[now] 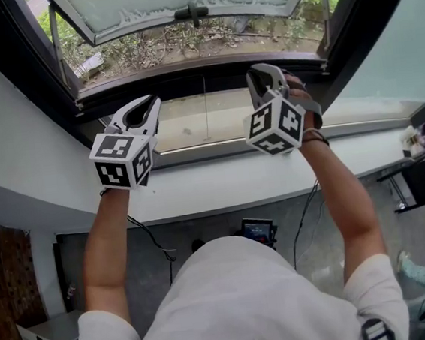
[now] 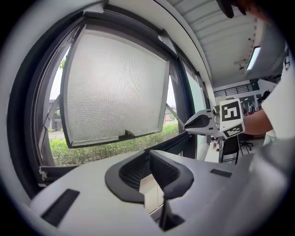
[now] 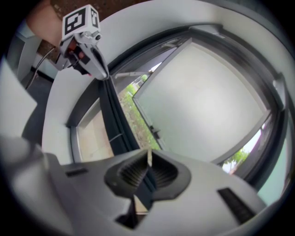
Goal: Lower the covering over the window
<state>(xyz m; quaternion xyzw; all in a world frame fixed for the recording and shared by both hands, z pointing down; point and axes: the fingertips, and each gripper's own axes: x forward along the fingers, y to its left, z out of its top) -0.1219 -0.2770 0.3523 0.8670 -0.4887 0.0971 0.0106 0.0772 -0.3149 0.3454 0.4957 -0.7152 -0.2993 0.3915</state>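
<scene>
Left claw (image 2: 150, 160) shut — right claw (image 3: 148, 169) pinched on thin pale strip (image 3: 148, 156), both near window frame (image 1: 187, 76).

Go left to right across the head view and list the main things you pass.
left gripper → window handle → right gripper → black chair

Outside: shrubs (image 1: 147, 48) (green, above bare soil). On floor: small screen (image 1: 257, 231), cable (image 1: 152, 240) near it. Black chair (image 1: 421, 181) far right. White box (image 1: 45, 338) lower left.
</scene>
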